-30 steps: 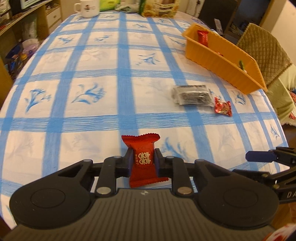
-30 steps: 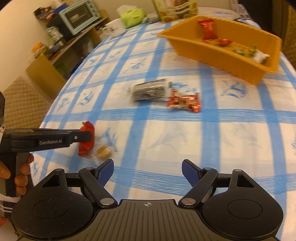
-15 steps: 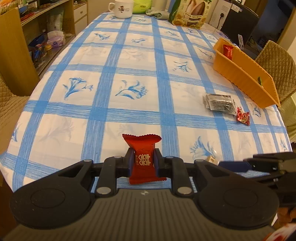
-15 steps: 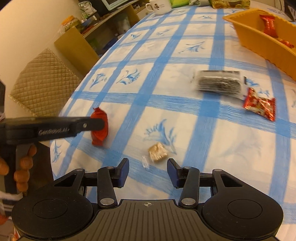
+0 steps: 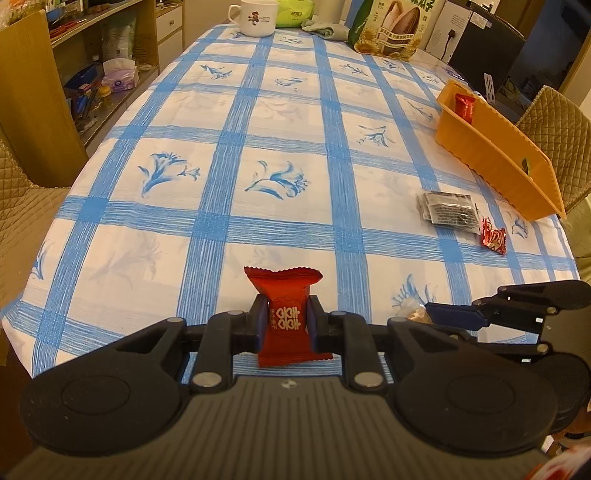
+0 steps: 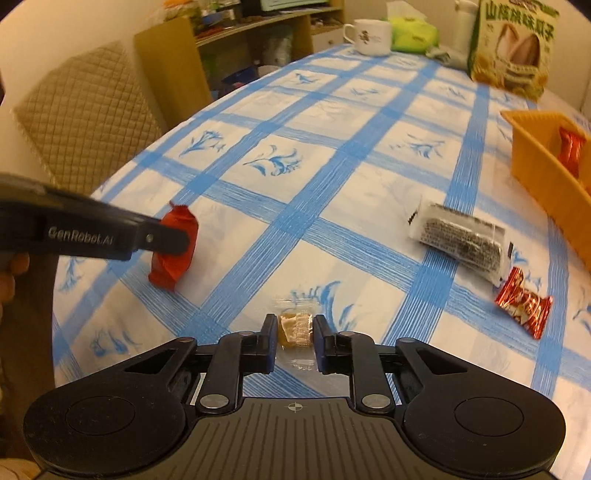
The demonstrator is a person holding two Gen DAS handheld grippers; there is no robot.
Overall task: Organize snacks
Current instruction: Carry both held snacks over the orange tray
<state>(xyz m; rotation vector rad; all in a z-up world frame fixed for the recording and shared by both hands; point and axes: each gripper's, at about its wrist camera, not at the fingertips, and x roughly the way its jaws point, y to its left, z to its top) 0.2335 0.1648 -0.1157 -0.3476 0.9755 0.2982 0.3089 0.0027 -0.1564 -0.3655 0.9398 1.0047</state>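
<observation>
Two grippers work: the left gripper (image 5: 284, 326) squeezes the red candy (image 5: 283, 314); the right gripper (image 6: 294, 341) sits around, maybe touching, the tan candy (image 6: 294, 329) on the table (image 6: 332, 155). Its slippery wrapper could slide out.

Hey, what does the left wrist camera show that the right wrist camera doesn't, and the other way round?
Only the left wrist view shows the printed front of the red candy pinched in the left gripper, and the orange basket's whole length. Only the right wrist view shows the tan clear-wrapped candy squarely between the right gripper's fingers. Both show the black-and-white packet, the small red foil snack and the white mug.
</observation>
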